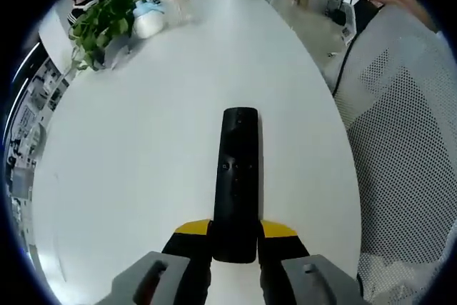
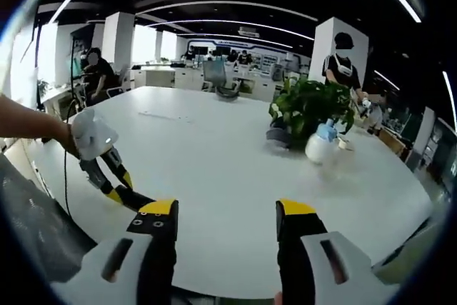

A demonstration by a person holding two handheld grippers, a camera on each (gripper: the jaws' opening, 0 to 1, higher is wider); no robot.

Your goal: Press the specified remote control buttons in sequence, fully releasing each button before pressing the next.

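Office surroundings frame a large white oval table (image 1: 143, 148), with desks, pillars and ceiling light strips behind it in the right gripper view.

From the left gripper view, the left gripper (image 1: 234, 237) reaches in from the bottom edge. Its yellow-tipped jaws pinch the near end of a slim black remote (image 1: 237, 176), which lies flat on the table and points away from the camera. Small buttons show near the remote's middle, too small to read. A leafy plant (image 1: 103, 23) and a white bottle (image 1: 148, 21) stand at the table's far end. A white mesh chair (image 1: 407, 162) sits just beside the table's right edge.

From the right gripper view, the right gripper (image 2: 225, 219) hangs above the table with its jaws spread apart, nothing between them. At left, a person's arm (image 2: 28, 123) holds the left gripper. The plant and bottle stand together at right.
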